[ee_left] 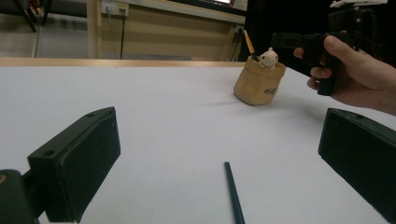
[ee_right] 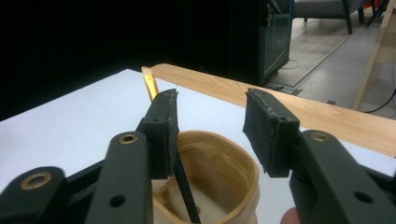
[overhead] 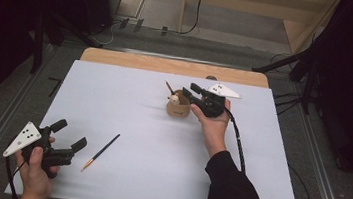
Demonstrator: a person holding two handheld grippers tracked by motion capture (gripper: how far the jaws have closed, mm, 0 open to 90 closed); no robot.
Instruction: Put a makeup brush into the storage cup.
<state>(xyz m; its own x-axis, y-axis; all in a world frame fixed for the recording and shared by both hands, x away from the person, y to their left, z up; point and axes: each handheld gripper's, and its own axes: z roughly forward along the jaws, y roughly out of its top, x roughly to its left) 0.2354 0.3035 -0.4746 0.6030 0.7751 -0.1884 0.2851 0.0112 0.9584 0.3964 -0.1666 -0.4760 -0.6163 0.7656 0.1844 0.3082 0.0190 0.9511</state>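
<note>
Already one brush (ee_right: 150,83) stands tilted in the tan holder (overhead: 178,108) on the bench (overhead: 266,180), just beside the right tongs (overhead: 189,92), whose jaws gape around nothing. Pulling back carelessly could clip the stem and topple the holder. A second brush (overhead: 100,152) lies near the left tongs (overhead: 69,135), also open and empty.
</note>
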